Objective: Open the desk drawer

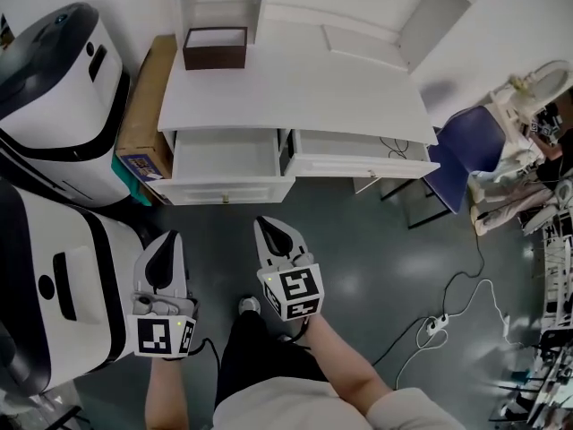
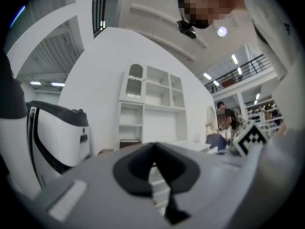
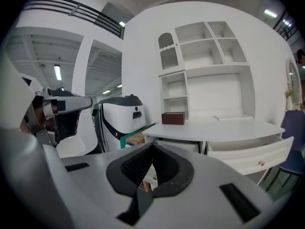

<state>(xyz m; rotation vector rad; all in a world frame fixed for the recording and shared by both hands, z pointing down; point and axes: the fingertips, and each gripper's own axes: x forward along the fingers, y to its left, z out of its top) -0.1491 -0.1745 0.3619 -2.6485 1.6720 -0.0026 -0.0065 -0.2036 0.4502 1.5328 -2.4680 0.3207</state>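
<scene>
Head view, and both drawers under the white counter (image 1: 295,92) stand pulled out. The left drawer (image 1: 228,189) is well out and bare inside, the right drawer (image 1: 363,166) out a shorter way. The left tool (image 1: 168,240) and right tool (image 1: 269,227) hang near the person's legs, well apart from the drawer fronts, each with jaws together on nothing. Looks like the job's all but done. If the right drawer wants more travel, go in level, pinch its little knob (image 3: 260,163), and draw straight back without twisting, minding the blue chair (image 1: 466,146) beside it.
</scene>
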